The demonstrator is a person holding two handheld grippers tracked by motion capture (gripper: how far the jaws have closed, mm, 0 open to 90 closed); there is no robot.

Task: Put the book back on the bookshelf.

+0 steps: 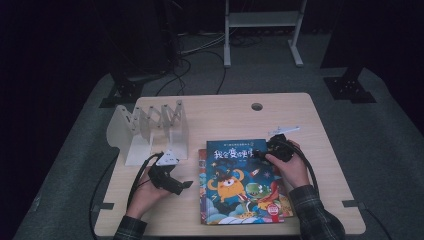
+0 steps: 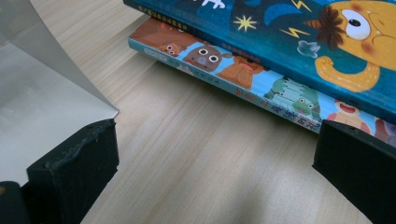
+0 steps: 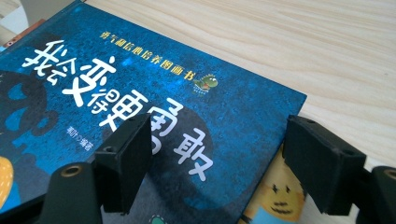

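A blue picture book [image 1: 235, 175] with cartoon monsters on its cover lies on top of a stack on the wooden table [image 1: 225, 115]. A second book [image 1: 202, 200] sticks out beneath it at the left. My right gripper [image 1: 259, 152] hovers over the blue book's far right corner. In the right gripper view its jaws [image 3: 217, 149] stand apart above the cover [image 3: 140, 84], pressing on nothing. My left gripper [image 1: 184, 186] rests on the table left of the stack, jaws [image 2: 215, 154] wide open with bare wood between them. The blue book [image 2: 289, 28] and the lower book [image 2: 243, 74] lie just ahead.
A white accordion-style file rack [image 1: 150, 130] stands at the table's back left; its base plate [image 2: 37, 93] sits close by my left jaw. A small white object [image 1: 284, 130] lies behind the right hand. A cable hole [image 1: 257, 106] is near the far edge.
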